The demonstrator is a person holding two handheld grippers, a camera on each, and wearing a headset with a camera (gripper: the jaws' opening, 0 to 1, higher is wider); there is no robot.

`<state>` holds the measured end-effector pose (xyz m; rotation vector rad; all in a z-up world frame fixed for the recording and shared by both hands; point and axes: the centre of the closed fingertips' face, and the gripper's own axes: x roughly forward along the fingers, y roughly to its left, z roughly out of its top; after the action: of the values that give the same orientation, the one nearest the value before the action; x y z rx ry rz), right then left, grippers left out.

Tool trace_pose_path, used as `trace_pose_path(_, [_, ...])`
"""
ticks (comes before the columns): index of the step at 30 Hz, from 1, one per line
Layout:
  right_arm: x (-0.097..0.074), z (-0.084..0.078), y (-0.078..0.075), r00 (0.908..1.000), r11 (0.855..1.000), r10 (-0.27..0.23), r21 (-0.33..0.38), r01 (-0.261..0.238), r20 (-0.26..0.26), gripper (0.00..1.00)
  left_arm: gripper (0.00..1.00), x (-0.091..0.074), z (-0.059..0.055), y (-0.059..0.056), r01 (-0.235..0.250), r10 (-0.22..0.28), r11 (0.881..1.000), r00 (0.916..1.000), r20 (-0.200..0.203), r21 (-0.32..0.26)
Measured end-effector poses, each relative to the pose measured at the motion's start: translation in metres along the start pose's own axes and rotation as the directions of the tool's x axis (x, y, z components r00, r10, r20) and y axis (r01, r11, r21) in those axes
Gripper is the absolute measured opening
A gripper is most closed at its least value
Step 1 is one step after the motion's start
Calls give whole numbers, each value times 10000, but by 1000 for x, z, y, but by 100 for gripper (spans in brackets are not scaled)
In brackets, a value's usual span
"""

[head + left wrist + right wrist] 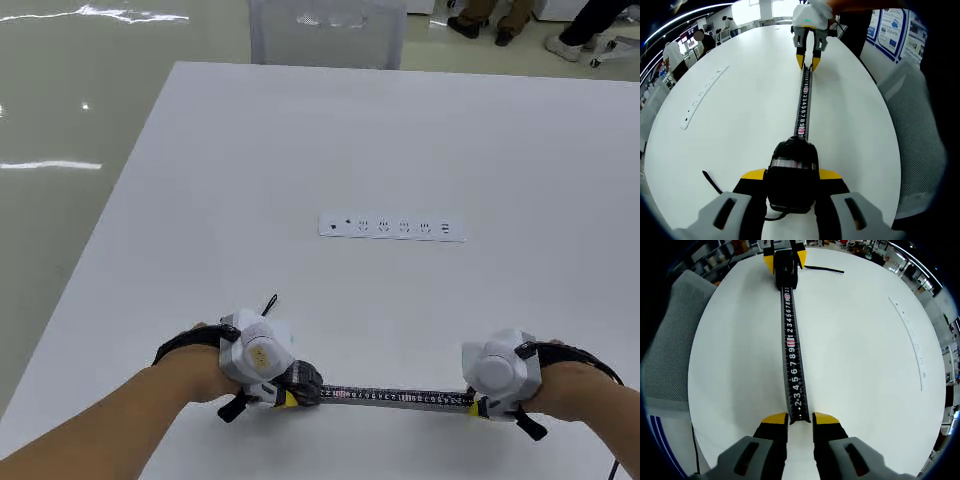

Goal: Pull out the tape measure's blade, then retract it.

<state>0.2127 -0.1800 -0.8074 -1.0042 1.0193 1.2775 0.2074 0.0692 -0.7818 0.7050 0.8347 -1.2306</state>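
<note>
The right gripper point(800, 418) pinches the end of the black blade point(791, 350) between its yellow tips. The blade runs straight across the white table point(855, 345) to the black tape measure point(785, 269), which the left gripper point(785, 260) holds at the far side.

I have a broad white surface point(500, 150) under the jaws. A flat white power strip point(702, 95) lies well left of the left jaws, and a grey mesh chair point(920, 125) sits to their right. The glossy pale-green floor point(60, 120) reflects ceiling lights.
</note>
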Motion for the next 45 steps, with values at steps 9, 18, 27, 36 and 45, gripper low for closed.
trace_pose_path(9, [-13,-3,4,9976,9970,-458,642,424,527,34,32,1,-2,1,30,-27,9996,9999,-108,286])
trace_pose_path(18, [-18,-7,9,9973,9961,-332,844,275,661,53,34,6,-8,1,-75,80,9995,9998,-191,298])
trace_pose_path(27, [-23,1,8,9953,9948,-318,992,227,911,73,76,1,-8,1,-380,378,9986,9993,-67,-359])
trace_pose_path(36, [-23,11,0,9853,9871,-795,1496,567,1510,98,99,-13,-11,-4,-529,575,9891,9979,295,-1378])
trace_pose_path(45, [-39,10,-5,9627,9614,-1703,2497,1156,2102,100,99,-34,-17,9,-1463,1812,9588,9751,1275,-2434])
